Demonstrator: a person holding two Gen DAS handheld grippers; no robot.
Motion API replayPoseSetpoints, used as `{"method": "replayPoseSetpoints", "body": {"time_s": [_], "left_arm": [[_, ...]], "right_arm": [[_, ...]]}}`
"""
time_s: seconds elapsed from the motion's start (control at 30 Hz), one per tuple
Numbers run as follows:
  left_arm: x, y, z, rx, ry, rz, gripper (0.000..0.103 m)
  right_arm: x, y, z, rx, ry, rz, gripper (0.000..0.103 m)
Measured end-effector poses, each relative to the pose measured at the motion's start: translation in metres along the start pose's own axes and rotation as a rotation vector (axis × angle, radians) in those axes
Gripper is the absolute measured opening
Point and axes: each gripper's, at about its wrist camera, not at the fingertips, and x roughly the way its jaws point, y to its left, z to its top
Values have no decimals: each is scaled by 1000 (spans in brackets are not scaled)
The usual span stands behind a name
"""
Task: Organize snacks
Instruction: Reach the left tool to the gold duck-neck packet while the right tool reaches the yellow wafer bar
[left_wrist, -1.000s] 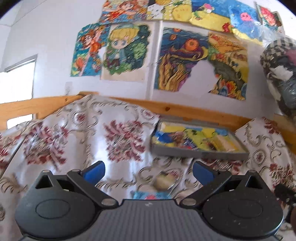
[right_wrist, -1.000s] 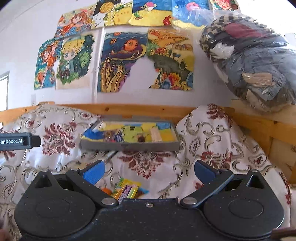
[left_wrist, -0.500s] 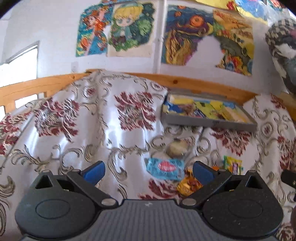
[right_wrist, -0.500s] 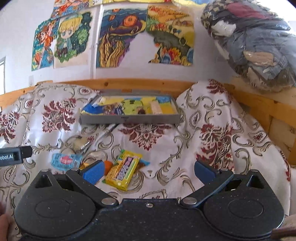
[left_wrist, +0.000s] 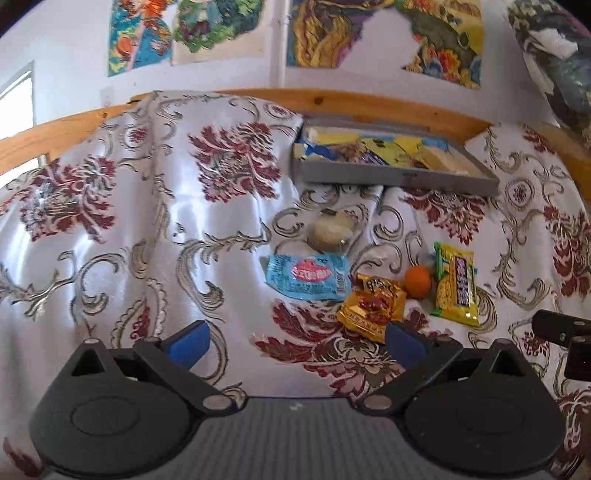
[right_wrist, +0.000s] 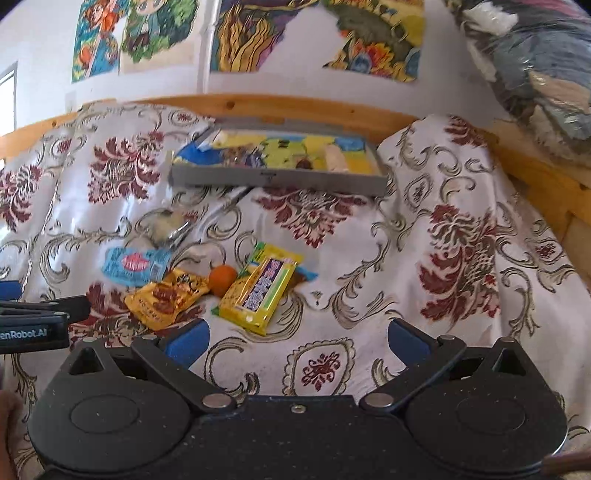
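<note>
Snacks are lying just ahead of both my wide-open tongs.
I'm seeing a yellow bar, gold pack, blue pack, orange.

Five loose snacks lie on the cloth: one blue packet, one gold packet, one yellow packet, one orange ball, and one pale round snack in clear wrap. One grey tray sits behind them; the number of snacks inside it cannot be told. Two hand-held grippers are in view, the left and the right, each with two blue fingertips.
</note>
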Motion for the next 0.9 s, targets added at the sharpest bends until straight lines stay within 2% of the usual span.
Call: {"method": "replayPoseSetpoints", "body": {"time_s": [0.23,0.37,0.5,0.67,0.9], "left_arm": [[22,-12,7,87,22,-45,102],[39,-18,12,126,38,-97,102],[58,-21,17,123,63,-170,103],[86,-26,21,135,107,-248,102],[110,-35,18,222,136,-298,102]], "right_arm": [[25,-3,12,15,86,68,102],[47,-11,23,22,95,93,102],[73,-17,32,2,96,102,102],[105,-16,41,6,132,168,102],[137,-9,50,24,170,216,102]]}}
